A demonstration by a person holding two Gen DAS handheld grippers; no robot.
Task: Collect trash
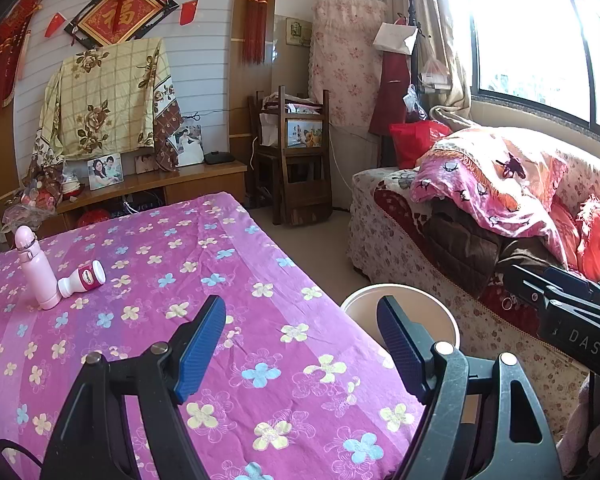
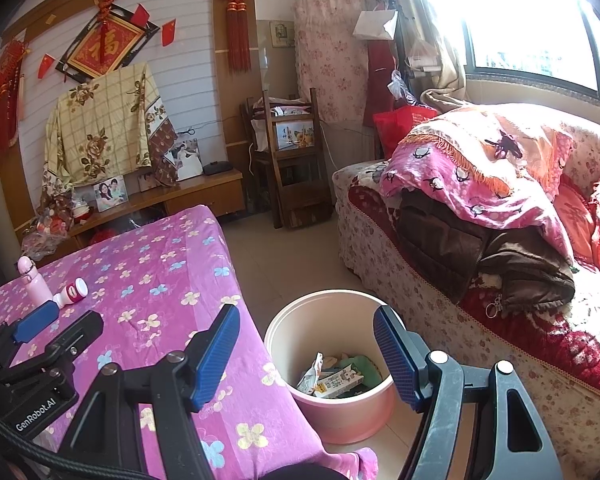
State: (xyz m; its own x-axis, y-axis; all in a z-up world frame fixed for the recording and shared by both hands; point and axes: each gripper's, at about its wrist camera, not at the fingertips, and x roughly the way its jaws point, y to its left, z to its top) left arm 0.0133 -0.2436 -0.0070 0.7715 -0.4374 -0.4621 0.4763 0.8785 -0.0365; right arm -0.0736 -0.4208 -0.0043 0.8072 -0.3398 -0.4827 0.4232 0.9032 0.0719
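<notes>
Pink bin's trash: right view only

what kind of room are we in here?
Most likely a home living room: a covered sofa under a window, a TV-style cabinet with family photos, red festive wall ornaments, and a cloth-covered table beside a pink bin.

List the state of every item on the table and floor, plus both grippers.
Pink flask: upright, capped.
Small white bottle: on its side, touching the flask.
Pink bin: on floor beside table, holding wrappers.
Left gripper: open, holding nothing.
Right gripper: open, holding nothing.
</notes>
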